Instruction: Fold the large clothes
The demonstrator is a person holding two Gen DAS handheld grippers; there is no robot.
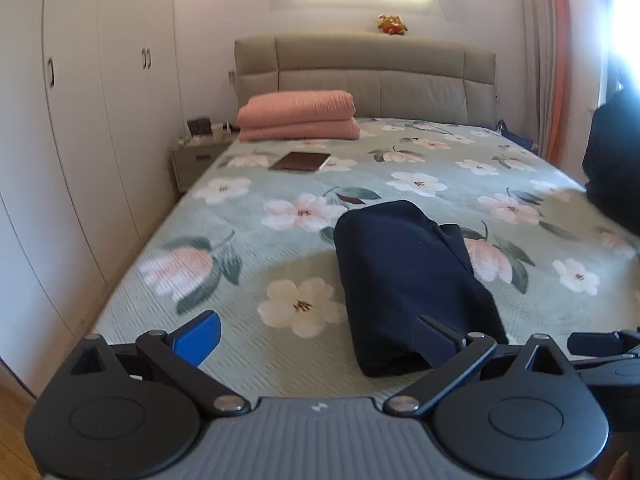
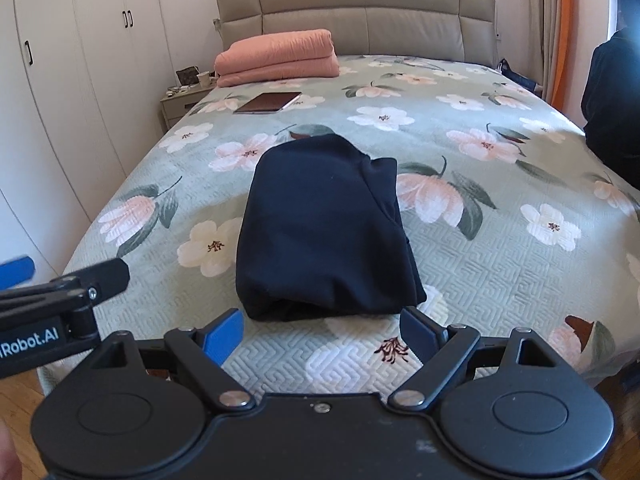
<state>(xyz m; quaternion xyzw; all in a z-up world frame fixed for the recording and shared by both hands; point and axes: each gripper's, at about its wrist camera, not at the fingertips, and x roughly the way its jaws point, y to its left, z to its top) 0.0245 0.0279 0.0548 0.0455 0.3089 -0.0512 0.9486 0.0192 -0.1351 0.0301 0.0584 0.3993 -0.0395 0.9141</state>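
A dark navy garment lies folded into a compact bundle on the floral bedspread, near the foot of the bed; it also shows in the right wrist view. My left gripper is open and empty, held just short of the bundle's near left side. My right gripper is open and empty, right in front of the bundle's near edge. The left gripper's finger shows at the left of the right wrist view.
A folded pink blanket lies by the padded headboard. A dark tablet lies on the bed beyond the garment. White wardrobes line the left wall, with a nightstand. A person in dark clothes is at the bed's right edge.
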